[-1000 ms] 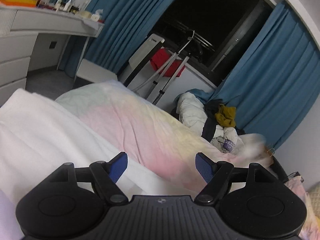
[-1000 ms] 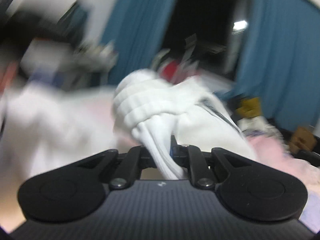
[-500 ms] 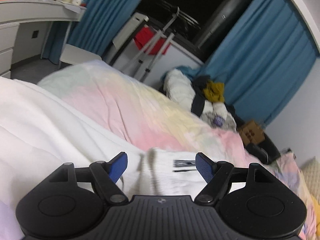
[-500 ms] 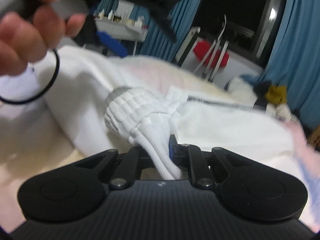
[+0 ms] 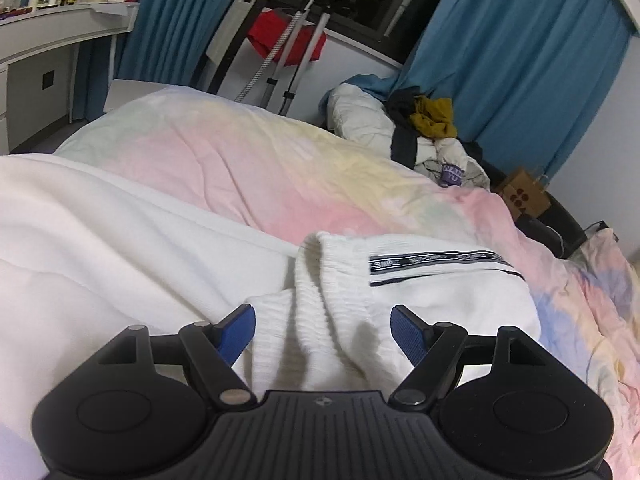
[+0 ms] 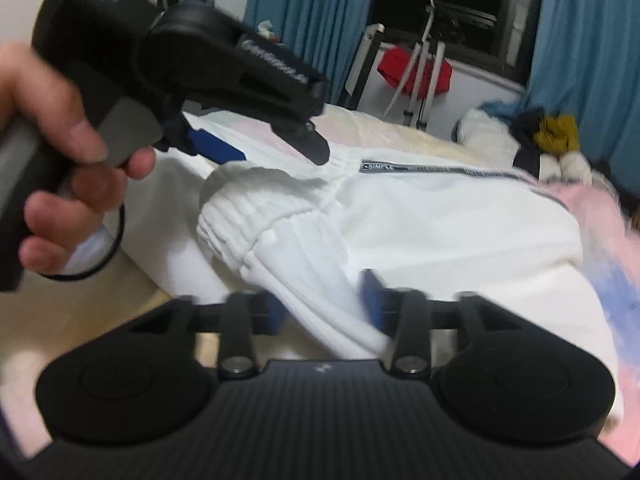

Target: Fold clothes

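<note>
A white garment with a ribbed cuff and a black lettered stripe lies on the pastel bedspread. My left gripper is open, its blue pads on either side of the ribbed cuff just above it. In the right wrist view the same garment lies folded over, and its ribbed cuff runs between my right gripper's parted blue pads. The left gripper shows there from the side, held in a hand above the cuff.
A larger white cloth covers the bed's left part. Beyond the bed are a pile of clothes, a white desk, a stand with something red, a cardboard box and blue curtains.
My right gripper has carried the white garment down onto the bed and opened its jaws off the cuff. My left gripper has come in over the cuff, still open.
</note>
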{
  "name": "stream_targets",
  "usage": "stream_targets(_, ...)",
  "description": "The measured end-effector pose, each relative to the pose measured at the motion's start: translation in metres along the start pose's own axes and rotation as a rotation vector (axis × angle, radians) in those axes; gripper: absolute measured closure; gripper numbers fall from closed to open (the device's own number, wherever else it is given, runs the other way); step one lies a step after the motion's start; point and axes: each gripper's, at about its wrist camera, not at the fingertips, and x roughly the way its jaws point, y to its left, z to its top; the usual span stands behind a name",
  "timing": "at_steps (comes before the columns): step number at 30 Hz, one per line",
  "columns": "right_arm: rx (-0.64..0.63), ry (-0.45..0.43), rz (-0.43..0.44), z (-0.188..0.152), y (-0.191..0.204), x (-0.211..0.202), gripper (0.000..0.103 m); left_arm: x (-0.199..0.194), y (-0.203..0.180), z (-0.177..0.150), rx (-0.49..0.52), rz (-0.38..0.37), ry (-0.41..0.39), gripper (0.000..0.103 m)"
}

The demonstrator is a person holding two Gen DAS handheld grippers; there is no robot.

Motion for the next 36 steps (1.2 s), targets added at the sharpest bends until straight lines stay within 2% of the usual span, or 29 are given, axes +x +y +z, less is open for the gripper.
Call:
stream_targets(1, 0.028, -0.003, 0.004, -0.001, -0.003, -0.007, 0.033, 0.000, 0.001, 0.001, -0.003, -0.010, 0.000, 0.027)
stream_targets(3, 0.084, -0.005, 0.016, -0.001, -0.009, -0.019, 0.028, 0.000, 0.001, 0.002, -0.008, -0.021, -0.001, 0.027)
stream_targets(7, 0.203, -0.064, 0.050, 0.005, -0.030, -0.051, 0.028, 0.004, 0.000, 0.008, -0.007, -0.041, 0.003, 0.027)
stream_targets(9, 0.247, -0.118, -0.012, 0.007, -0.044, -0.066, 0.028, 0.013, -0.001, 0.013, 0.014, -0.030, 0.014, 0.027)
stream_targets(12, 0.329, -0.128, -0.144, 0.002, -0.069, -0.067, 0.028, 0.033, -0.010, 0.019, 0.084, -0.016, 0.043, 0.027)
stream_targets(17, 0.425, -0.060, -0.286, -0.009, -0.106, -0.052, 0.028, 0.060, -0.021, 0.023, 0.228, -0.019, 0.038, 0.029)
stream_targets(19, 0.458, -0.041, -0.315, -0.013, -0.119, -0.043, 0.028, 0.072, -0.020, 0.025, 0.228, -0.010, 0.051, 0.029)
stream_targets(21, 0.484, -0.001, -0.309, -0.020, -0.124, -0.031, 0.028, 0.084, -0.016, 0.024, 0.211, -0.001, 0.076, 0.030)
stream_targets(26, 0.668, 0.076, -0.212, -0.046, -0.142, -0.008, 0.026, 0.101, -0.005, 0.023, 0.164, -0.012, 0.110, 0.029)
stream_targets(33, 0.730, 0.078, -0.222, -0.048, -0.150, 0.002, 0.025, 0.040, 0.024, 0.016, -0.025, 0.013, 0.069, 0.030)
stream_targets(36, 0.754, 0.071, -0.215, -0.047, -0.153, -0.004, 0.026, -0.003, 0.050, 0.005, -0.189, -0.001, 0.068, 0.029)
